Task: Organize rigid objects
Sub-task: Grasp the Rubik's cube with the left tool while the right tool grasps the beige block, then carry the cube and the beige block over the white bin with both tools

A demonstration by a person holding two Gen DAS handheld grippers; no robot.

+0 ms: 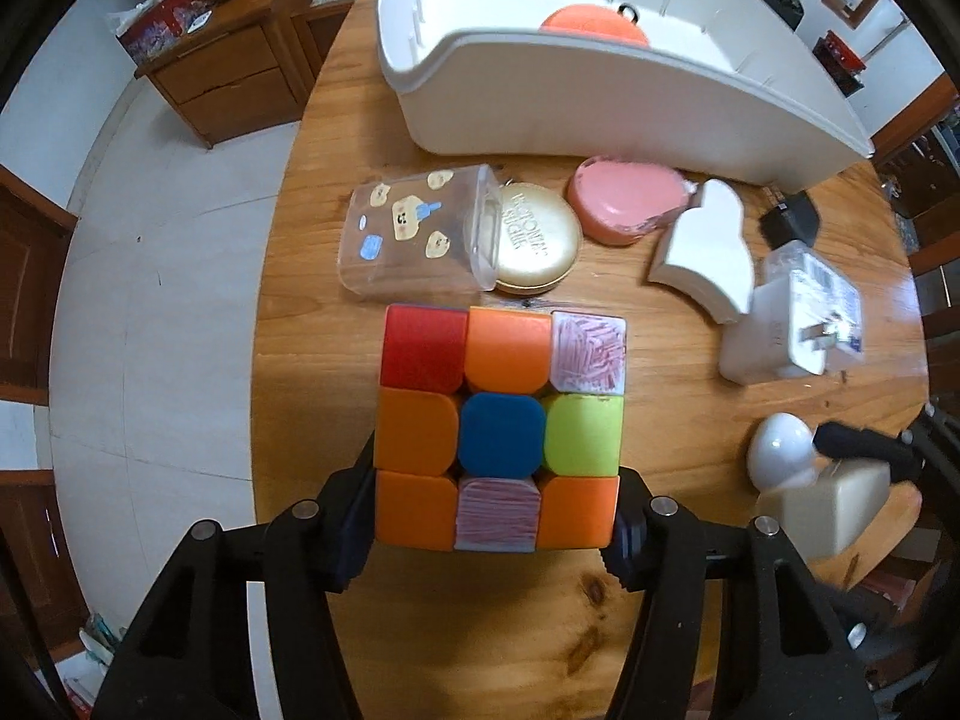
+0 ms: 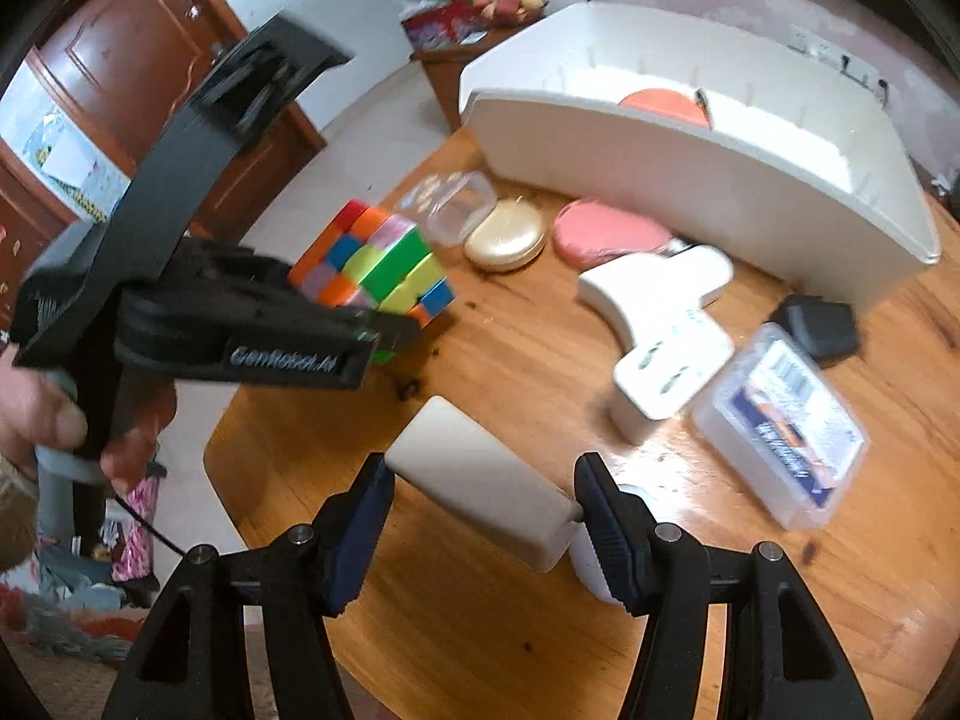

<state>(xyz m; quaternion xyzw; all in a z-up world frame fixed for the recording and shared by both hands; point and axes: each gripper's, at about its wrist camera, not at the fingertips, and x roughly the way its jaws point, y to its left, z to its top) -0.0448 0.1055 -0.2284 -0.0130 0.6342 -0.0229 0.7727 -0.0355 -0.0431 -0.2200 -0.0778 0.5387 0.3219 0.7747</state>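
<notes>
Your left gripper (image 1: 492, 516) fingers are clamping the puzzle cube (image 1: 501, 426) by its sides, cube sitting between the pads above the bench (image 1: 660, 390). Your right gripper (image 2: 483, 516) fingers are pinching a cream block (image 2: 480, 480), angled across the gap, roughly half open.

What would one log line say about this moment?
left tongs: shut on puzzle cube | right tongs: shut on cream block | white bin: holds orange item
</notes>
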